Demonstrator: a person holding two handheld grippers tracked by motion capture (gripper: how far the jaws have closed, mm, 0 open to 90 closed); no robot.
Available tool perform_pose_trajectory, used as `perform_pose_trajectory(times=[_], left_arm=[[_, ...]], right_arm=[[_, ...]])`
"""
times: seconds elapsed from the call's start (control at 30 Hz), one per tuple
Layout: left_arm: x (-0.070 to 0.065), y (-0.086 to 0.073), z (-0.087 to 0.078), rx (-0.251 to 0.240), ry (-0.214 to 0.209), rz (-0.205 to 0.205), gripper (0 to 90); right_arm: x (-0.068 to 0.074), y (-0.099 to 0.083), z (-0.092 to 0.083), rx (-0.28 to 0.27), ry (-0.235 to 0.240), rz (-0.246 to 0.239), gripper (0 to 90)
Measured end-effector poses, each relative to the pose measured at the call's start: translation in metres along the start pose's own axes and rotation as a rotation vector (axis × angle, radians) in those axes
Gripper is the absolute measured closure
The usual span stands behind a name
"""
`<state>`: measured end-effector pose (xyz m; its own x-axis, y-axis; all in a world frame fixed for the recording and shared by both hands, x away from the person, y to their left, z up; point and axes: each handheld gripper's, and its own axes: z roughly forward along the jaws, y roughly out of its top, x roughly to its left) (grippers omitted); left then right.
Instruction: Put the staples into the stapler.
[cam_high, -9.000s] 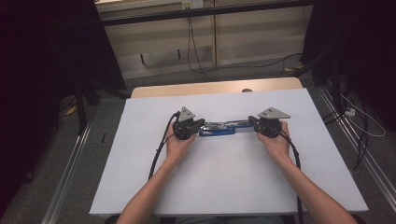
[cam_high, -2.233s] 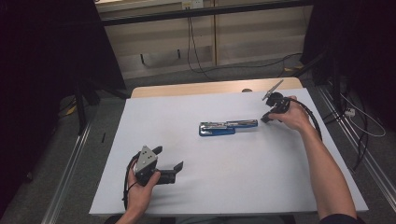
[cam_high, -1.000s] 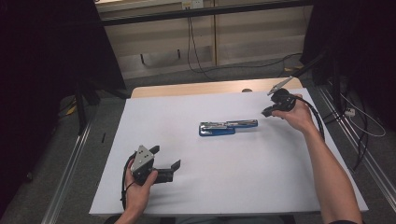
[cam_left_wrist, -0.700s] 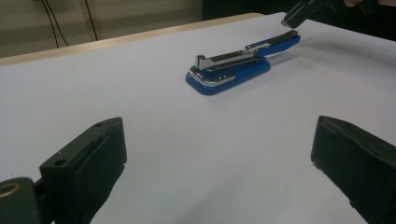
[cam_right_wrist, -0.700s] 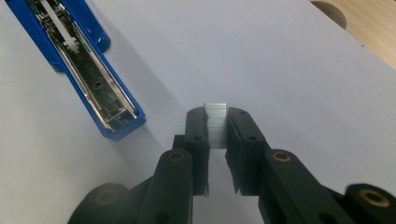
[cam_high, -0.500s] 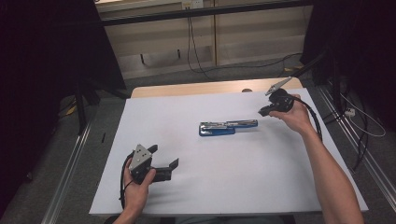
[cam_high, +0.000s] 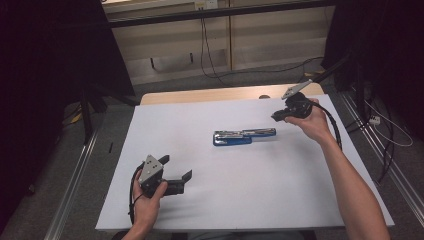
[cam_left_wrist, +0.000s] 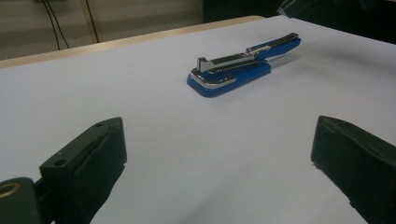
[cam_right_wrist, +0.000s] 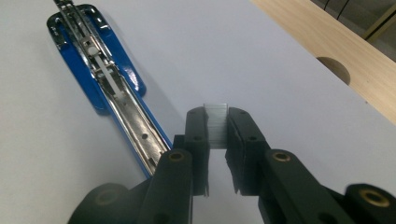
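Your right gripper (cam_right_wrist: 216, 128) pinches a strip of staples (cam_right_wrist: 216, 122) just beside the opened blue stapler (cam_high: 243, 136) lying mid-table on the white sheet (cam_high: 210, 200) — your left gripper (cam_high: 172, 170), jaws spread wide and empty, rests near the front edge.

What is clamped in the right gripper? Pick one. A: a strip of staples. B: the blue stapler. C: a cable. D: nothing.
A: in the right gripper view the right gripper has its pads pressed on a silvery strip of staples, while the stapler lies opened flat on the white sheet, apart from the jaws.
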<state>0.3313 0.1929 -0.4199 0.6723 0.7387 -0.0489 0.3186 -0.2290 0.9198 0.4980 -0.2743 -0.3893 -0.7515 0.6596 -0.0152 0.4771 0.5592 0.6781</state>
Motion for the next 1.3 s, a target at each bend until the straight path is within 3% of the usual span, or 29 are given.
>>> perform_pose_trajectory(times=[0.4,0.77,1.03,1.3], left_arm=[[-0.002,0.000,0.001,0.007,-0.009,-0.009,3.6],[-0.002,0.001,-0.001,-0.004,-0.006,-0.009,3.9],[0.006,-0.001,-0.001,-0.007,0.020,-0.044,4.4],[0.006,-0.001,-0.002,-0.012,0.019,-0.038,4.3]], right_arm=[[0.013,0.012,-0.004,-0.037,0.026,-0.045,79.2],[0.022,0.020,0.002,-0.058,0.060,-0.059,79.3],[0.029,0.024,0.008,-0.070,0.085,-0.079,79.2],[0.036,0.030,0.014,-0.085,0.109,-0.096,79.3]])
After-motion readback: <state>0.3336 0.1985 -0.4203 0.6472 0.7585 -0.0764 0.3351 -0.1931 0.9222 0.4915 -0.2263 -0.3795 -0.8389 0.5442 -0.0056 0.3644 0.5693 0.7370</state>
